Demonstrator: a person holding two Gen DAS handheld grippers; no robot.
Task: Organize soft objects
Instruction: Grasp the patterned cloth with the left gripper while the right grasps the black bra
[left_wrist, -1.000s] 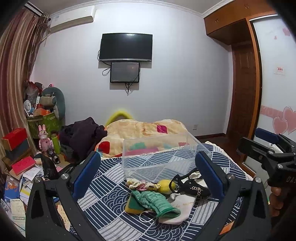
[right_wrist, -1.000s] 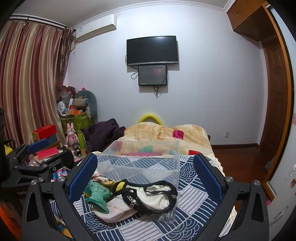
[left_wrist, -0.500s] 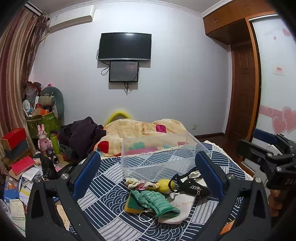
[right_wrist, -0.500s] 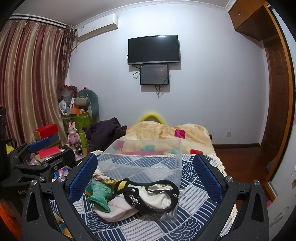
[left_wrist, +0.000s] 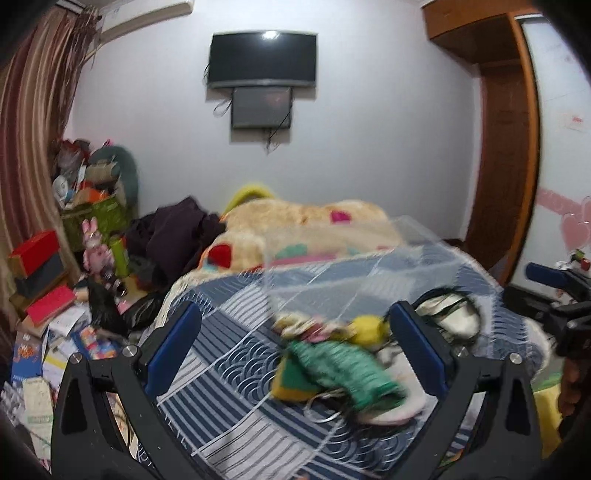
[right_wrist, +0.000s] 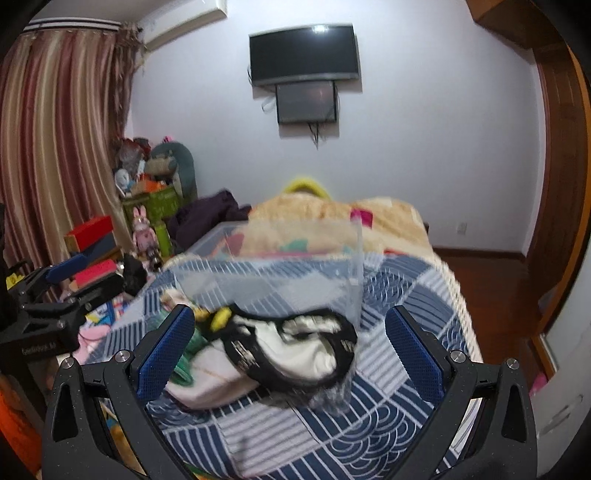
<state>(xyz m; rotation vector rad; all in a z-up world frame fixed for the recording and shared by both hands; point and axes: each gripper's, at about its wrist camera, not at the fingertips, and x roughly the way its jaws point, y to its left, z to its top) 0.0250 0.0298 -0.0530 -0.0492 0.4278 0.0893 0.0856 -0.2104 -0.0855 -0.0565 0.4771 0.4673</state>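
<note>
A pile of soft items lies on the blue patterned bed cover (left_wrist: 229, 373): a green knitted piece (left_wrist: 343, 369), a yellow ball (left_wrist: 364, 326), a white cloth (right_wrist: 210, 380) and a black-and-white undergarment (right_wrist: 295, 343). A clear plastic box (left_wrist: 332, 269) stands just behind the pile, and it also shows in the right wrist view (right_wrist: 280, 258). My left gripper (left_wrist: 295, 347) is open and empty, held above the pile's left part. My right gripper (right_wrist: 291, 347) is open and empty, held above the undergarment. Both views are blurred.
A beige blanket (left_wrist: 306, 225) and dark clothes (left_wrist: 173, 232) lie at the bed's far end. Boxes, toys and papers (left_wrist: 55, 295) crowd the floor on the left. A wooden door (left_wrist: 506, 155) and wooden floor (right_wrist: 491, 277) are on the right.
Both grippers have moved forward and down toward the pile, which now looks larger and lies between the fingers. Both stay open.
</note>
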